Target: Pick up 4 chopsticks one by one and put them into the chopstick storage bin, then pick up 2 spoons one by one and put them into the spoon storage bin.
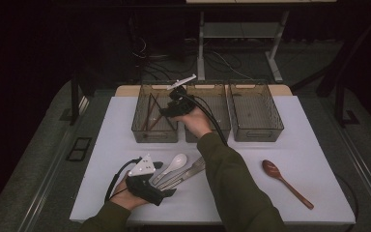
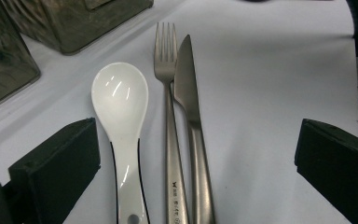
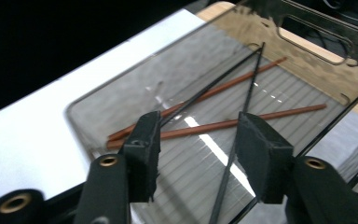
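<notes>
Now, at lower left, my left gripper (image 1: 166,192) rests with jaws apart around the white spoon (image 2: 120,100), ready to grab it. Upper centre, my right gripper (image 3: 196,154) hangs parted, holding nothing, over chopsticks (image 3: 242,122) lying in the left bin (image 1: 142,130).

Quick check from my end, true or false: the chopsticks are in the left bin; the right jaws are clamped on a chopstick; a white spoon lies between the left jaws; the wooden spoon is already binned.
1. The chopsticks lie in the left bin. True.
2. The right gripper is clamped on a chopstick. False: its jaws stand apart, gripping nothing.
3. The white spoon lies between the open jaws of the left gripper. True; fork and knife too.
4. The wooden spoon is binned. False: it lies on the table.
</notes>
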Motion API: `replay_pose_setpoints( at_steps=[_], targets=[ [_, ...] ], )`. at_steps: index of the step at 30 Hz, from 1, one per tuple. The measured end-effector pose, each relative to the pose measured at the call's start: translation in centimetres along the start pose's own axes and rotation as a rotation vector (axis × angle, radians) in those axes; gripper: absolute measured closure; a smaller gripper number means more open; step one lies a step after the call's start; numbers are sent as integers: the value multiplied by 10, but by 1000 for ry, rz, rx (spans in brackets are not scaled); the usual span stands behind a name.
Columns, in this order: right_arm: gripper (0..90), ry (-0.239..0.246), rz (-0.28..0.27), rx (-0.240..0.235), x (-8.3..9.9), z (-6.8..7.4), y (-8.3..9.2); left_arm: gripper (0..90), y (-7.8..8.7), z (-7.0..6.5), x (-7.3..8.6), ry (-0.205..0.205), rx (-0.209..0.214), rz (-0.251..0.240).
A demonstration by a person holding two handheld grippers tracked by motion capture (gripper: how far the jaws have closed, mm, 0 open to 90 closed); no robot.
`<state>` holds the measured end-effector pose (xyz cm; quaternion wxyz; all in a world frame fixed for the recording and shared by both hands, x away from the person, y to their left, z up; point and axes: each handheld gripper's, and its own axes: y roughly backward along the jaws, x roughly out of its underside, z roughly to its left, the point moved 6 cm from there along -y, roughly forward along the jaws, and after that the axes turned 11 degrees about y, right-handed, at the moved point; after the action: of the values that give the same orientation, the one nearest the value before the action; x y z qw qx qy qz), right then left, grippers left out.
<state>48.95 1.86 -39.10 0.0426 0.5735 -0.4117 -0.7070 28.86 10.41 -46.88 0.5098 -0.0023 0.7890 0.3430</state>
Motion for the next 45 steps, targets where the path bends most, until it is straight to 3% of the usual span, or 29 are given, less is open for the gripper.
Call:
replay_pose_setpoints(
  at_steps=[12,23,45],
  targets=[
    [447,40,-39,-29,19,9,39,0,-1,-1,0,9,-1,0],
    [435,72,-72,-36,40,9,72,0,-2,0,1,15,0,0],
    [412,65,-121,-40,76,10,111,0,-1,1,2,3,-12,21]
  ],
)
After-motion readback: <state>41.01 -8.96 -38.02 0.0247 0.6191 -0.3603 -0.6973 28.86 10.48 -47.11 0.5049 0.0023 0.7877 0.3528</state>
